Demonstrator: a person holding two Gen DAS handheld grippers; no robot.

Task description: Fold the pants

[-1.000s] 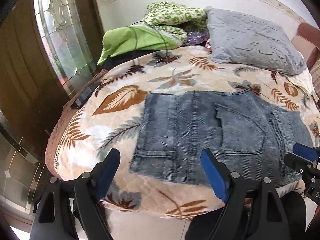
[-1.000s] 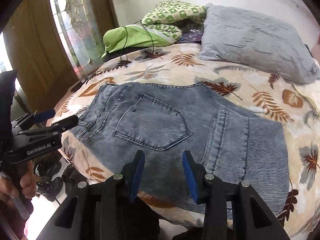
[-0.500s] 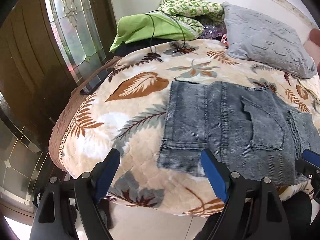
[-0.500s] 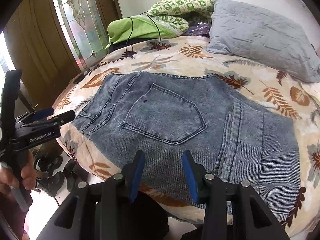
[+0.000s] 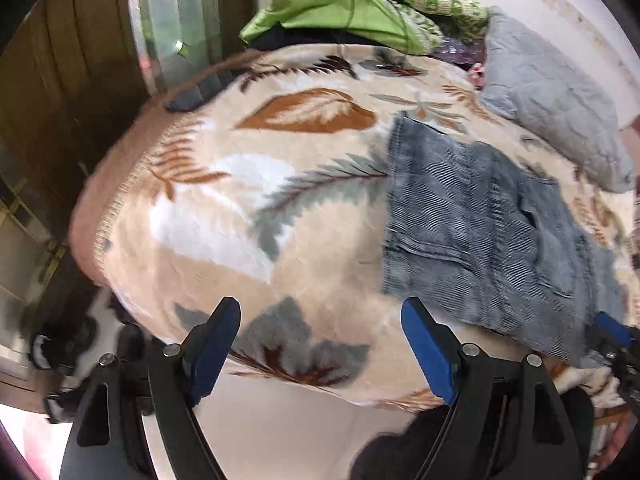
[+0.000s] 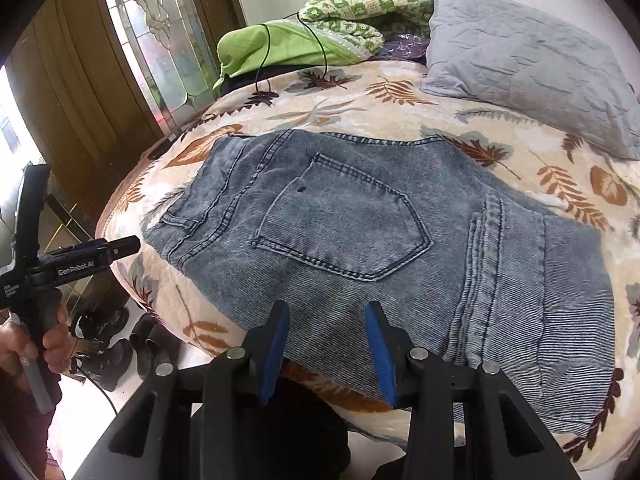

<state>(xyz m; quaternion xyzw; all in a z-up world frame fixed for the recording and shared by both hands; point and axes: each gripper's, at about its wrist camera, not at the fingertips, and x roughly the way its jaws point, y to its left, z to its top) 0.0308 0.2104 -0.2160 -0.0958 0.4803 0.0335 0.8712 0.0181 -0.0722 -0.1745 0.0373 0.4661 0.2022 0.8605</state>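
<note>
Grey-blue denim pants (image 6: 360, 232) lie folded flat on the leaf-print bed blanket (image 6: 400, 92), back pocket up. My right gripper (image 6: 326, 314) hovers over the pants' near edge, its blue pads (image 6: 276, 340) partly apart with nothing clamped between them. My left gripper (image 5: 320, 314) is wide open over bare blanket (image 5: 240, 208), with the pants' waistband end (image 5: 480, 232) just beyond and right of its right pad. In the right wrist view the left gripper (image 6: 100, 252) shows at the left edge, held in a hand (image 6: 36, 344). The right gripper's tip (image 5: 612, 332) peeks in at the left wrist view's right edge.
A grey pillow (image 6: 532, 56) and a heap of green clothes (image 6: 304, 36) with a black cable lie at the bed's far side. A leaded glass door (image 6: 160, 40) stands to the left. Dark shoes (image 6: 112, 344) sit on the floor below the bed corner.
My left gripper has swung left and lower, off the pants towards the bed's corner, and its view is blurred. The right gripper has stayed over the pants' near edge.
</note>
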